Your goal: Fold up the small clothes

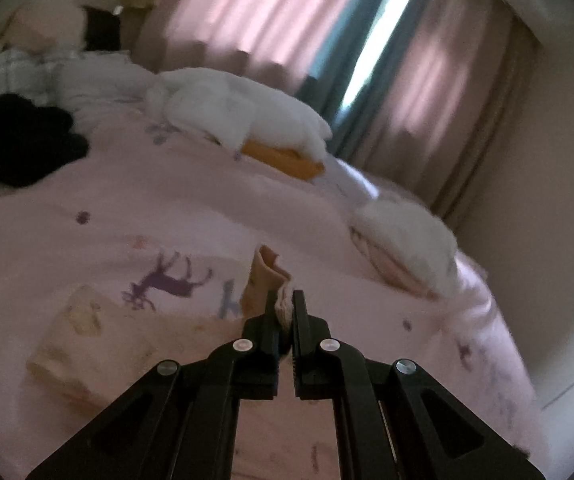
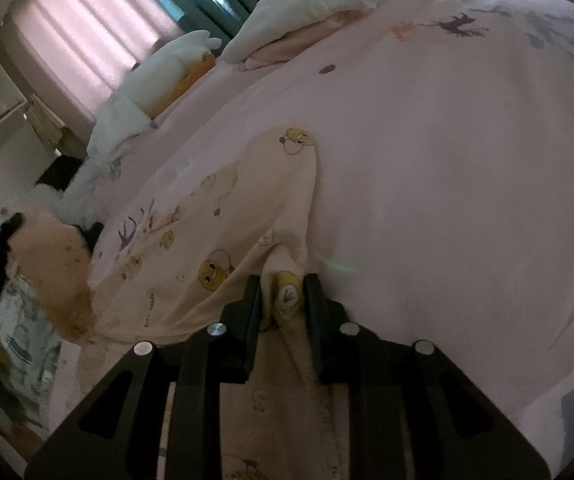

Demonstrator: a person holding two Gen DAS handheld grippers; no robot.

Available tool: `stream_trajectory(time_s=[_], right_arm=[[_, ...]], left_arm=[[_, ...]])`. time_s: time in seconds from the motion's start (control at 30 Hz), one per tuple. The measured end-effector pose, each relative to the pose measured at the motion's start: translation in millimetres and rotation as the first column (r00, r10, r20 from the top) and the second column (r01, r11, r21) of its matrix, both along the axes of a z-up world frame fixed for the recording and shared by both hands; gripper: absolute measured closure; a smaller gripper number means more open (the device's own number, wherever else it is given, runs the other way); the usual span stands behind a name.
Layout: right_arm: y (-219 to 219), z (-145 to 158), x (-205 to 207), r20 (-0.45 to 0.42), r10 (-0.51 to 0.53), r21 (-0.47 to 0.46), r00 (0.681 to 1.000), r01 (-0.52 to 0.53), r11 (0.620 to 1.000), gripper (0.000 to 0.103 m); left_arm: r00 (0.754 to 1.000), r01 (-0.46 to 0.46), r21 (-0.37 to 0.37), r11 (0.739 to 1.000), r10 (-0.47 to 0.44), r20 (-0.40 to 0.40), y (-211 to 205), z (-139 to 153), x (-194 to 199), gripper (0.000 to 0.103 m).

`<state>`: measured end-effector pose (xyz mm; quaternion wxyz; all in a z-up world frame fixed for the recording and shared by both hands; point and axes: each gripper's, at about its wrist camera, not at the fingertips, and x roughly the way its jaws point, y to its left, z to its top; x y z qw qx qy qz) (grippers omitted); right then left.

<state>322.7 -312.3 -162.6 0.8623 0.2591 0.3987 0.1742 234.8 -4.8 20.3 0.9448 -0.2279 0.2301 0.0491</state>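
A small cream garment with yellow cartoon prints lies on the pink bedspread. My right gripper stands around a raised fold of it; its jaws are a little apart with the cloth between them. My left gripper is shut on a bunched cream-and-peach edge of the garment, held just above the bed. More of the cream garment lies flat at the lower left in the left wrist view.
A white plush with an orange part and a white folded cloth lie near the bed's far edge. A black garment sits at the left. Pink curtains hang behind. A brown plush lies left of the bed.
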Motion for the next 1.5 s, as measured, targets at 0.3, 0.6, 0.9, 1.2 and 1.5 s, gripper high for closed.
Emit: stream_trajectory(time_s=[0.3,0.6,0.9,1.2,1.5], right_arm=[[-1,-1,-1,-0.005,0.001,0.025,1.000,-0.001,1.000,0.084],[-9,-5,0,-0.012,0.002,0.082,1.000,-0.001,0.997,0.084],[-11,-6,-1,-0.018,0.003,0.120,1.000,-0.001,0.993,0.085],[-14,-7,-2,-0.021,0.008,0.137,1.000,-0.005,0.991,0.083],[-15,-8,-1,-0.025,0.010,0.151,1.000,-0.006,0.988,0.083]], left_arm=[[0.994,0.105,0.007,0.994,-0.105,-0.025,-53,-17,16,0.099],[0.982,0.172,-0.056,0.983,-0.176,-0.064,-94,-31,26,0.099],[0.946,0.266,-0.091,0.960,-0.278,-0.167,-132,-73,40,0.099],[0.862,0.378,-0.182,0.908,-0.417,-0.290,-141,-115,56,0.099],[0.798,0.478,-0.246,0.843,-0.534,-0.279,-152,-98,45,0.066]])
